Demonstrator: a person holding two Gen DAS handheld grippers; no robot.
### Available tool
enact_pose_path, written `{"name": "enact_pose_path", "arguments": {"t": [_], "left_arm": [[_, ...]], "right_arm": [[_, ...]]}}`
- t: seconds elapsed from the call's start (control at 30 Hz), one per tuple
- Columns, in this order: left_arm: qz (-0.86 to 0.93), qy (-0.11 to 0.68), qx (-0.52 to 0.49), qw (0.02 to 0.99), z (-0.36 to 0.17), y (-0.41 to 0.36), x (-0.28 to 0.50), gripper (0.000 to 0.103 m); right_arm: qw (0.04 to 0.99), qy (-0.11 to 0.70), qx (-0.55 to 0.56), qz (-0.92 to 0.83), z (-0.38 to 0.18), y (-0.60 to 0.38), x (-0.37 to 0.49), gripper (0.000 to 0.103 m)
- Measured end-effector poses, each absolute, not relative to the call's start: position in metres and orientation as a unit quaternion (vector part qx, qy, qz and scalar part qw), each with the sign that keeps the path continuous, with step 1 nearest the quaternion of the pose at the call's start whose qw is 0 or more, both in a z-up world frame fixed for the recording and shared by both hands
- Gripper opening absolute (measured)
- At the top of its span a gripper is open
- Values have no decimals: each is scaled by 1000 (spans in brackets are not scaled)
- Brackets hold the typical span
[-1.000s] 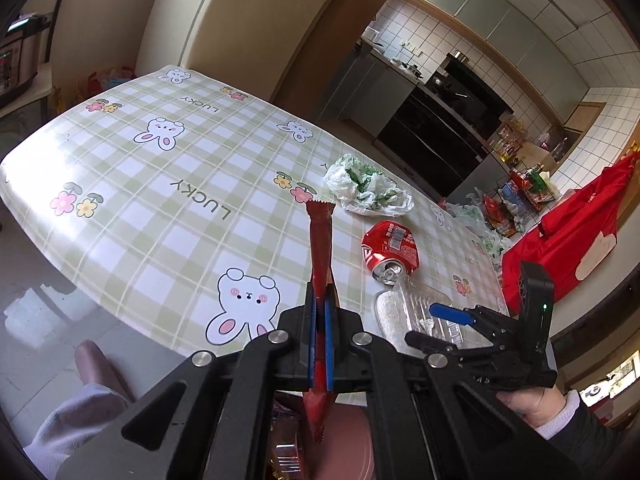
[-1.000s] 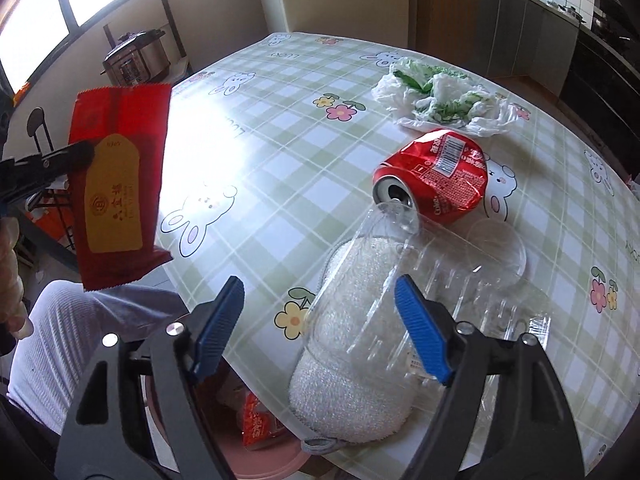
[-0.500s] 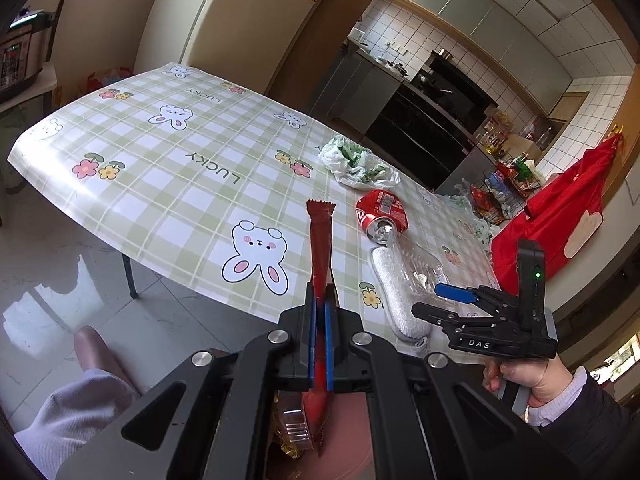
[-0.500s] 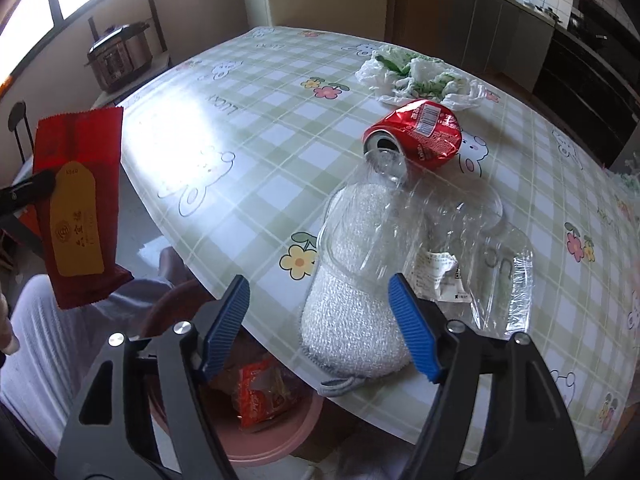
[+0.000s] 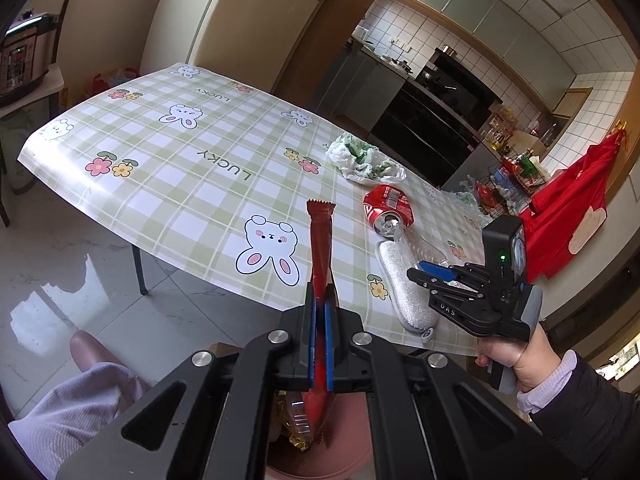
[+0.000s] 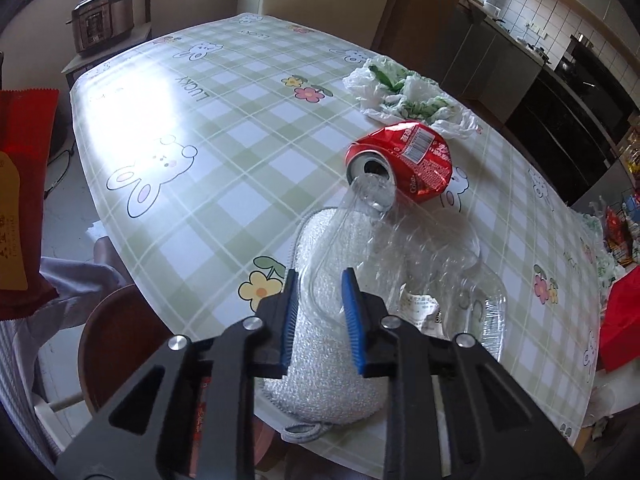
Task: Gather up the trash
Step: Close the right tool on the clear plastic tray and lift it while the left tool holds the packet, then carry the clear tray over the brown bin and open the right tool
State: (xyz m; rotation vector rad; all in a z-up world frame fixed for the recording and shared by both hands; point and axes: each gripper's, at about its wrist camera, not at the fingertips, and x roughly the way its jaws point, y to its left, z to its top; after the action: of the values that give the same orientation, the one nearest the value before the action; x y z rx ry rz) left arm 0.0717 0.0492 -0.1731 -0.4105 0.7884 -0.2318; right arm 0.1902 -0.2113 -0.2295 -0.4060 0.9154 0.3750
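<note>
At the table's (image 5: 192, 184) near edge, kitchen behind: green-check bunny cloth, fridge (image 5: 256, 20) at 12 o'clock in the left wrist view, dark oven (image 5: 436, 120) and tiled wall at 1–2, cooker (image 6: 103, 20) on a side stand at 10 in the right wrist view. Pink bin (image 5: 320, 456) below the edge, wrappers inside.

On the cloth: white plastic bag (image 6: 408, 94) farthest, crushed red can (image 6: 404, 160) nearer, mouth touching a clear plastic tray (image 6: 432, 272) that lies over a white sponge pad (image 6: 332, 368) overhanging the edge.

Left gripper (image 5: 320, 320): tilted down, off the table, clamped tight on a red wrapper (image 5: 320, 248) held upright over the bin.

Right gripper (image 6: 322, 308): pitched steeply down over the sponge end, held in a hand (image 5: 508, 356) at 4 o'clock in the left view. Jaws have just been closing; blue pads now pinch the tray's raised clear edge, sponge beneath.
</note>
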Motion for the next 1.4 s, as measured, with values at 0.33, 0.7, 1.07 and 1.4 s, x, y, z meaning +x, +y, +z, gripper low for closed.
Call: {"name": "enact_pose_path", "arguments": {"t": [0.33, 0.7, 1.07, 1.4], "left_arm": [[-106, 368, -197, 903, -158, 52, 65, 4], [-112, 349, -191, 910, -142, 48, 53, 4], [-105, 326, -181, 922, -123, 57, 28, 4], [-102, 311, -191, 926, -118, 71, 7, 4]], "right_arm": [[909, 360, -115, 175, -150, -254, 179, 13], [919, 301, -96, 238, -76, -243, 131, 13], [904, 292, -71, 304, -51, -208, 76, 13], [883, 329, -57, 330, -74, -184, 48, 13]]}}
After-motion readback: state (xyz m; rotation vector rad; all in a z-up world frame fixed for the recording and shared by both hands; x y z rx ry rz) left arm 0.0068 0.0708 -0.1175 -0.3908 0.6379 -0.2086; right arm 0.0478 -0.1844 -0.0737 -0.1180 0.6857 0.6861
